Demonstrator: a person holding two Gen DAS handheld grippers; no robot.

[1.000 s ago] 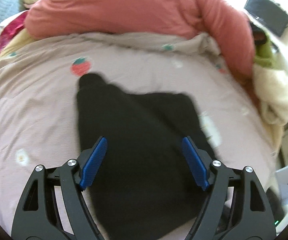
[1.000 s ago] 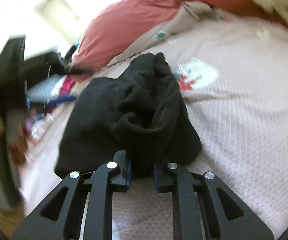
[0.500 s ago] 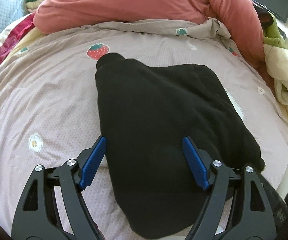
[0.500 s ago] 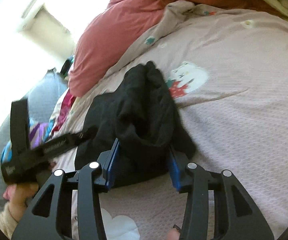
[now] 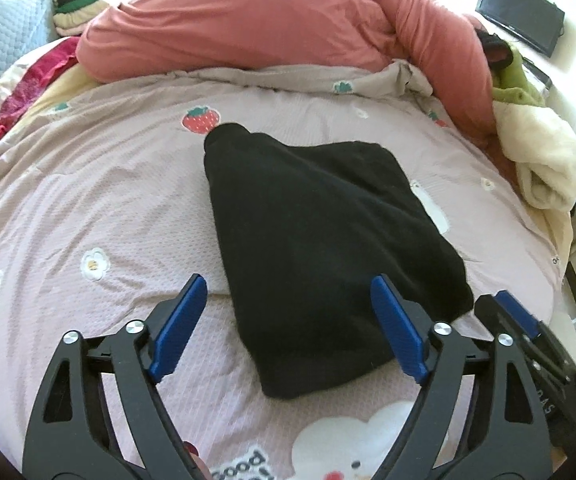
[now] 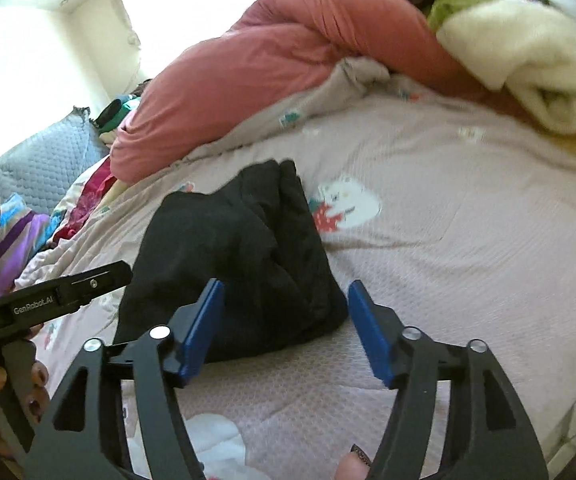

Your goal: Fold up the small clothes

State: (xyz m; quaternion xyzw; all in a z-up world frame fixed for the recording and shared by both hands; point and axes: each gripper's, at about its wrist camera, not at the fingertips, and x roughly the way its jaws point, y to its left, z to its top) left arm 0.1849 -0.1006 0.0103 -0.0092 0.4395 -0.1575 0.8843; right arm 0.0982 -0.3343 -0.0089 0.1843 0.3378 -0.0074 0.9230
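My left gripper point(image 5: 288, 328) and right gripper point(image 6: 285, 330) are both opening, pads clear of the black garment point(image 5: 320, 240) lying just ahead on the bedspread point(image 5: 87, 192).

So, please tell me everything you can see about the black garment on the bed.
The black garment is a soft, fleece-like piece, folded into a rough wedge with one narrow rounded end near a strawberry print. From the right wrist view its near side shows bunched, stacked layers. It lies flat on the pale pink bedcover, which alone touches it. The left gripper and right gripper are both opening, with their pads off the cloth.
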